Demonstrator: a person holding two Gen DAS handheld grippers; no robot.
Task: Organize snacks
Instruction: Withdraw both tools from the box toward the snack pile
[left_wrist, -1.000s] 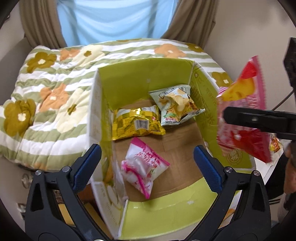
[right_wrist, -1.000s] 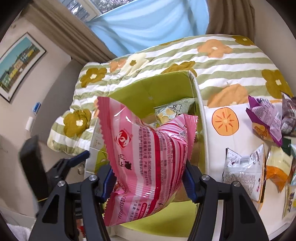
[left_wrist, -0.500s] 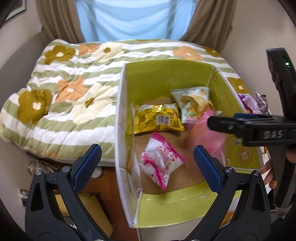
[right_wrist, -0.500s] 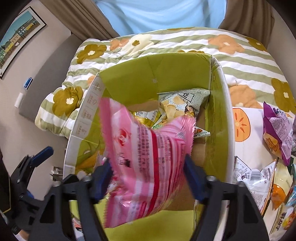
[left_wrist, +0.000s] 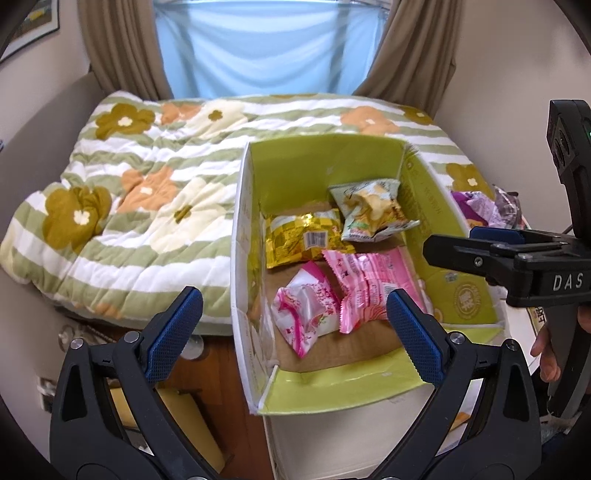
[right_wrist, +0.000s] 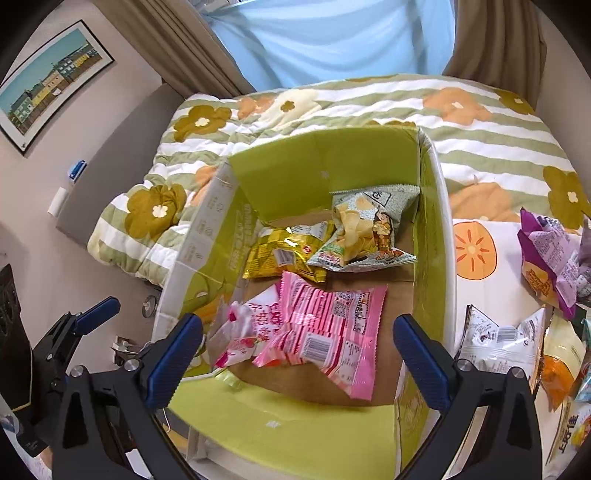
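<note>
The right hand-held gripper (right_wrist: 297, 356), jaws just opened and released, hovers over the pink striped snack bag (right_wrist: 332, 328) dropped in the green cardboard box (right_wrist: 321, 158). Next it likely fetches the white snack bag (right_wrist: 498, 341) at three o'clock. The left hand-held gripper (left_wrist: 293, 332) is open, empty.

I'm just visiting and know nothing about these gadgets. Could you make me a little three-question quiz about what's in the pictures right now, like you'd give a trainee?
1. How many snack packets lie inside the green cardboard box?
2. True or false: the right tongs are clamped on the pink striped packet.
3. Which packet sits in the far right corner of the box: (a) the gold packet, (b) the chip bag with a cartoon figure, (c) the purple packet?

Key:
1. Four.
2. False. Their jaws have just been opening and stand wide, above the packet, which lies on the box floor.
3. (b). The purple packet lies outside the box, to its right.
</note>
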